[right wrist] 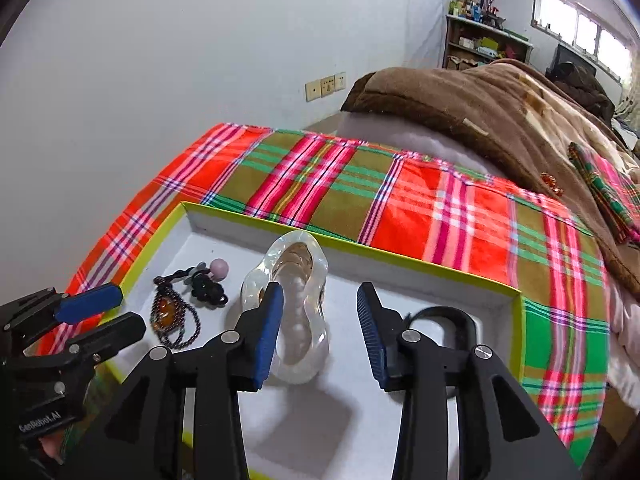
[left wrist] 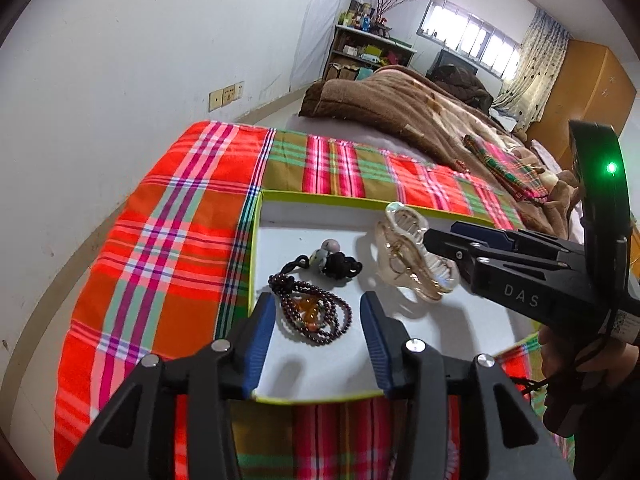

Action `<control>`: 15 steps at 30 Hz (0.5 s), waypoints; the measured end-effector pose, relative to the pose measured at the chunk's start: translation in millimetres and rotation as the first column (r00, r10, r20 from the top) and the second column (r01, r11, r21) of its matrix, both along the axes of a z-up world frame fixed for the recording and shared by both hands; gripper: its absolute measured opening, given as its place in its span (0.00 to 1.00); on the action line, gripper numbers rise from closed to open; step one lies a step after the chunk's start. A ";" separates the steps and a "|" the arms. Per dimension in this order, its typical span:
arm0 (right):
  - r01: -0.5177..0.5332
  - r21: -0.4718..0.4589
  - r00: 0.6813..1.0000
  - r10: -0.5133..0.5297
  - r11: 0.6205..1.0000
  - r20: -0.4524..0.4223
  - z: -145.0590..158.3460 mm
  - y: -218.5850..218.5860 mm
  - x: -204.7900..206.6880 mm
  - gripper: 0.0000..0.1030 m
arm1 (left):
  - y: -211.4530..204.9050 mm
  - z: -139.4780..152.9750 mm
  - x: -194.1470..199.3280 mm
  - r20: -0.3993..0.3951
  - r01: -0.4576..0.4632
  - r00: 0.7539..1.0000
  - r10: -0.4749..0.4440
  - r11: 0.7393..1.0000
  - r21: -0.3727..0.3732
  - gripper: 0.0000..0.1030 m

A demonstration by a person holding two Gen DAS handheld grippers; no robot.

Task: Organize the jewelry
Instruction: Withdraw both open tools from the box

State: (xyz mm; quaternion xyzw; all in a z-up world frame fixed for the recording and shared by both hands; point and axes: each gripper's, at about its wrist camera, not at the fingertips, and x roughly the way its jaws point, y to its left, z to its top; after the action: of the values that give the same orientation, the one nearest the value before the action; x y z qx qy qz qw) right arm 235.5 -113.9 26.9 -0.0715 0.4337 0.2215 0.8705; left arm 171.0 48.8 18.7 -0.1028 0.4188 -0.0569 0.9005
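A shallow white tray with a yellow-green rim [left wrist: 320, 197] [right wrist: 404, 263] lies on a plaid cloth. Inside it are a dark beaded necklace with an amber pendant [left wrist: 310, 312] [right wrist: 170, 314], a black knotted charm with a pink bead [left wrist: 338, 262] [right wrist: 210, 282], a clear hair claw [left wrist: 412, 264] [right wrist: 304, 276] and a black band [right wrist: 460, 316]. My left gripper [left wrist: 318, 306] [right wrist: 132, 310] is open above the necklace, which shows between its fingers untouched. My right gripper [right wrist: 320, 292] [left wrist: 440, 232] is open too; the claw lies by its left finger.
The plaid cloth [left wrist: 180, 240] covers the bed's near end, close to a white wall. A brown blanket [right wrist: 500, 112] is heaped behind, carrying a folded plaid cloth [right wrist: 608, 192] and a small orange piece [right wrist: 550, 182]. A hand [left wrist: 560, 360] holds the right gripper.
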 end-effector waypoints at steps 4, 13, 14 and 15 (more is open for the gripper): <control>0.010 0.021 1.000 -0.011 1.000 0.024 13.3 -10.6 -14.4 0.38 | 0.7 10.5 -13.5 0.025 0.003 1.000 -0.003 1.000 -0.009 0.45; 0.040 0.086 0.997 -0.045 0.996 0.066 36.1 -48.2 -61.3 0.38 | -1.5 12.1 -45.1 0.022 0.016 1.000 -0.015 0.999 -0.049 0.47; 0.042 0.091 0.996 -0.048 0.995 0.069 37.3 -52.1 -66.9 0.38 | -2.6 11.4 -47.5 0.019 0.018 1.000 -0.017 0.999 -0.051 0.47; 0.043 0.101 0.996 -0.050 0.994 0.074 38.5 -56.3 -73.8 0.38 | -3.6 10.8 -50.1 0.017 0.020 1.000 -0.019 0.998 -0.053 0.47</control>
State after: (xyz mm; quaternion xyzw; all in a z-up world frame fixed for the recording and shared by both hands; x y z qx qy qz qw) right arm 161.7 -170.1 65.4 -0.0264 0.3900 0.2195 0.8939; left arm 120.9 45.2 29.5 -0.1224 0.4108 -0.0778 0.9001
